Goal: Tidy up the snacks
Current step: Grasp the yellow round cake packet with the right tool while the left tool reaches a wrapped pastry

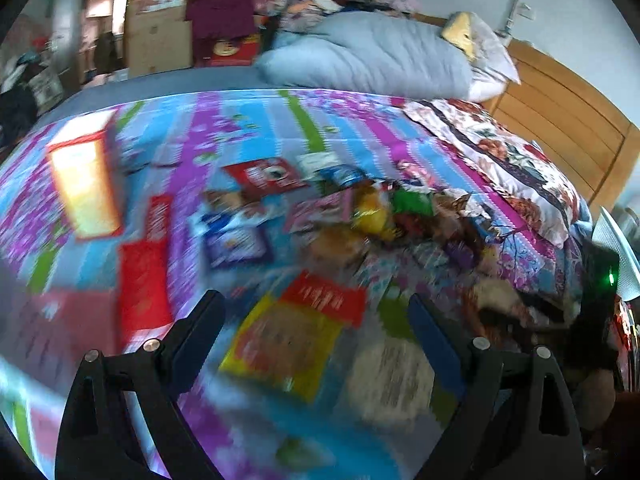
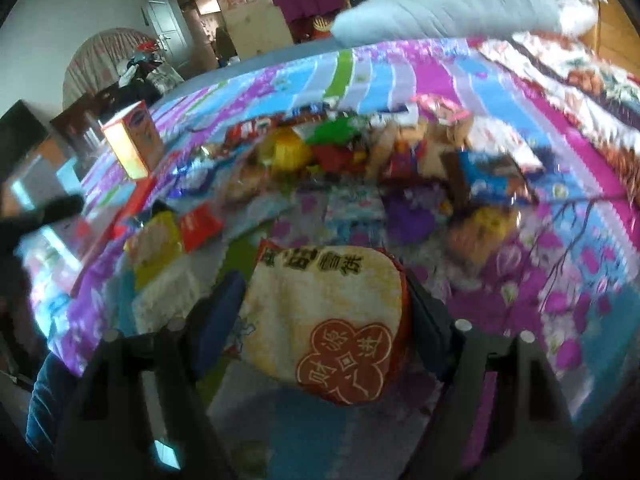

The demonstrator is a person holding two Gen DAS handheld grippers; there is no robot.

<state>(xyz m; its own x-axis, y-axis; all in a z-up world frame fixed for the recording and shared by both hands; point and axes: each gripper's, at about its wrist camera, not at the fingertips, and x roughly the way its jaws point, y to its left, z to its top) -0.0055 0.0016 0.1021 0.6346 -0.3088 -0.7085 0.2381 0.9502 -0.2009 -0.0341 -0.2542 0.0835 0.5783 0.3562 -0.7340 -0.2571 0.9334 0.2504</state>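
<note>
Right wrist view: round cracker pack (image 2: pixel 324 320) carries dark Chinese characters along its top edge, blurred, only partly legible. Its red flower-shaped seal (image 2: pixel 345 360) reads 财源滚滚-type characters; "财" and "源" are clear. All other packet print unreadable.

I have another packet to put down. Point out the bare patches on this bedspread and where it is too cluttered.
Free: the striped bedspread between the upright yellow box and the grey duvet, and the flowered stretch right of the round rice-cracker packet. Crowded: the snack pile mid-bed.
</note>
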